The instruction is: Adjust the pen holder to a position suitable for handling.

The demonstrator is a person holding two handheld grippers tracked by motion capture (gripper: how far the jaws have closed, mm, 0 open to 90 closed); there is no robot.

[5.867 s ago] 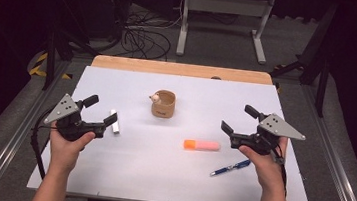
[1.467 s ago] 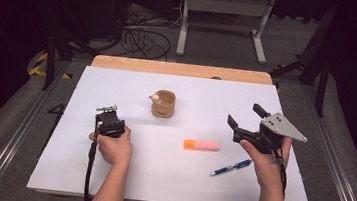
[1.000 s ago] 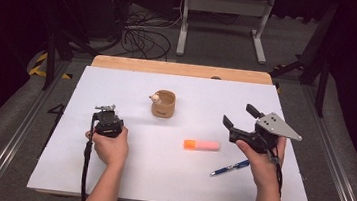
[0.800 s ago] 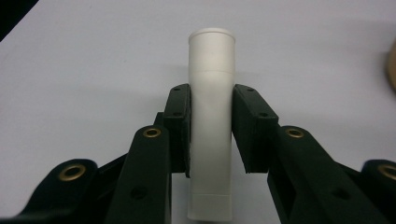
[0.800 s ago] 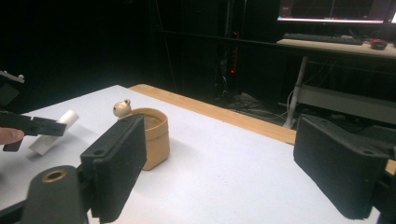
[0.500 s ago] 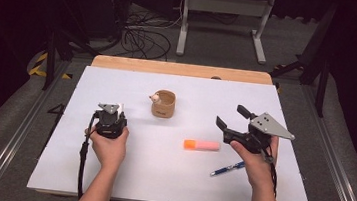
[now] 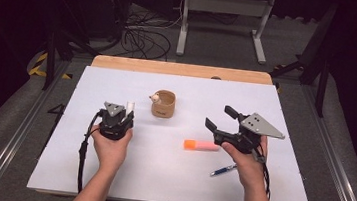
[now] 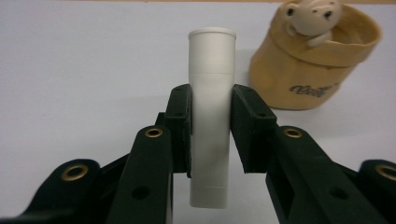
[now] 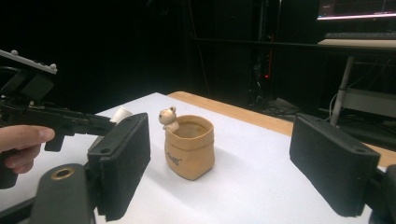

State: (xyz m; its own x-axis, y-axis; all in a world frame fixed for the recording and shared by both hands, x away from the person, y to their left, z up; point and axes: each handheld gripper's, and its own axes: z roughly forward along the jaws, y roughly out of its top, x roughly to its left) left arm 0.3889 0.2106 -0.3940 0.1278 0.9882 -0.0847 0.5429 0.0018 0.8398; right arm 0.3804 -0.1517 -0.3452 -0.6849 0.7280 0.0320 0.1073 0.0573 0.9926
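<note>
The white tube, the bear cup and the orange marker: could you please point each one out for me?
white tube (image 8: 210,93), left gripper view, on its upper body between the jaws.
bear cup (image 7: 164,105), high view, on its front wall.
orange marker (image 7: 202,145), high view, on its barrel.

Table (image 7: 168,175) brightly lit, surroundings dark; soft shadows; near gripper parts blurred.

We see our left gripper (image 8: 210,135) clamped on a white tube (image 8: 210,116), its pads pressing both sides at mid-length. Beyond, just to the right, a tan pouch-shaped cup (image 8: 310,65) with a small bear figure (image 8: 312,16) on its rim stands on the white table (image 8: 84,74).
</note>
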